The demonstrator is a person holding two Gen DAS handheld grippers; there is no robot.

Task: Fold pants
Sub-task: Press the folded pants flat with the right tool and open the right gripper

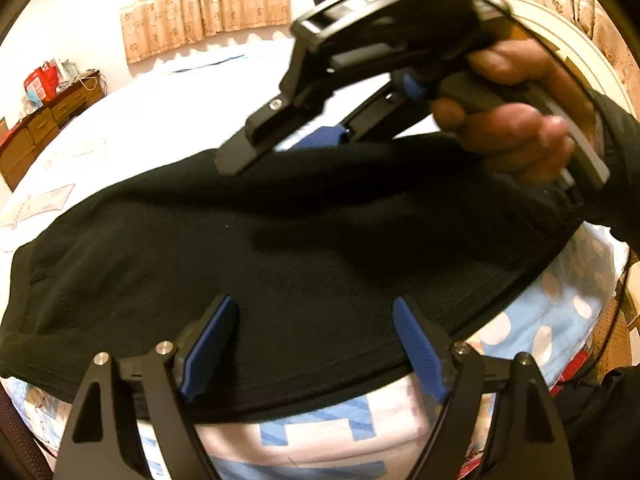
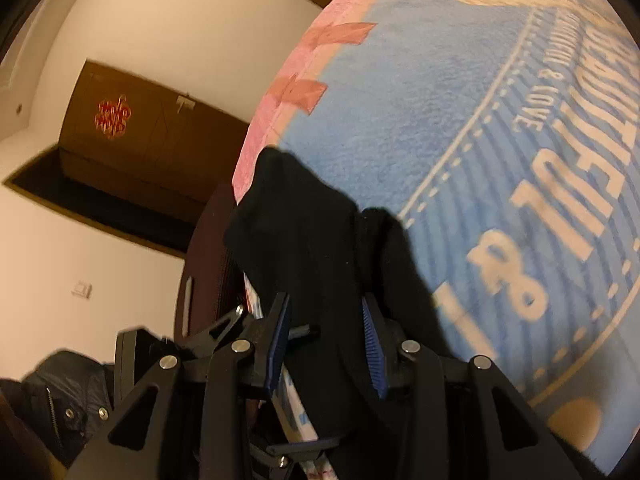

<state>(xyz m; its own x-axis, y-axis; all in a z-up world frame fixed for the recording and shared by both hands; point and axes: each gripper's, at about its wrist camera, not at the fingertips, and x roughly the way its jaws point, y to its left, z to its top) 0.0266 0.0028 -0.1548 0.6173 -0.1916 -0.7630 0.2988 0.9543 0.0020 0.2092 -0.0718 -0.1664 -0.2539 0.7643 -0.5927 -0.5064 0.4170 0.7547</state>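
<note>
A bed [image 1: 132, 120] with a blue-and-white patterned cover fills the room; beyond it, floral curtains [image 1: 200, 4] hang on a white wall, a wooden dresser [image 1: 44, 120] to their left, a dark wooden door [image 2: 132, 136] elsewhere

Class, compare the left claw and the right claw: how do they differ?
The left claw stands wide; the right claw is narrower. The left claw sits over the flat edge of the pants; the right claw has black cloth bunched between its fingers. Both have blue ribbed pads.
</note>
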